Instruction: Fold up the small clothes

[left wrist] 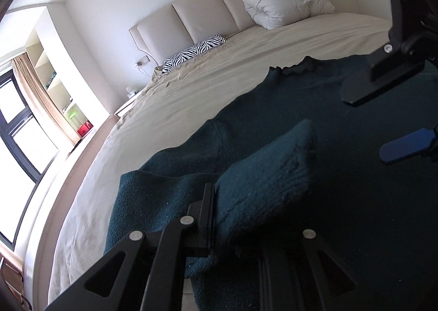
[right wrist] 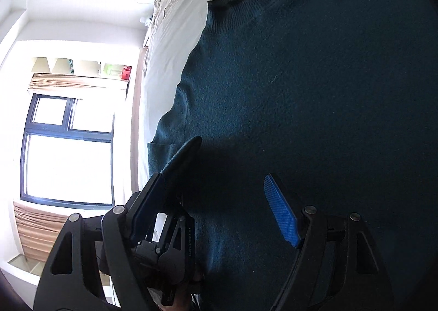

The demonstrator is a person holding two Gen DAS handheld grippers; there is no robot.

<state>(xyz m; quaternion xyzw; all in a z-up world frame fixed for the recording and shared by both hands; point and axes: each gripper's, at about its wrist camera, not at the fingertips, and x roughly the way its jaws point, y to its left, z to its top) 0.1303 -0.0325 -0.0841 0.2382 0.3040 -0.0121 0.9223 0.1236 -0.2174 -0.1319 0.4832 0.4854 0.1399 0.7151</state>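
Sunlit bedroom with a wide beige bed [left wrist: 191,86] where a dark teal sweater [right wrist: 301,78] lies mostly flat, folding barely begun: the left tool [left wrist: 235,209] is clamped on its sleeve cuff [left wrist: 268,168], the right tool [right wrist: 232,196] spread apart, empty, above it.

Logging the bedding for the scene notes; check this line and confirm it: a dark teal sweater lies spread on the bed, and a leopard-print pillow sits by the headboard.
Wrong on the print. The pillow by the headboard is zebra-striped, black and white, as the left wrist view shows. The dark teal sweater does lie spread on the bed.
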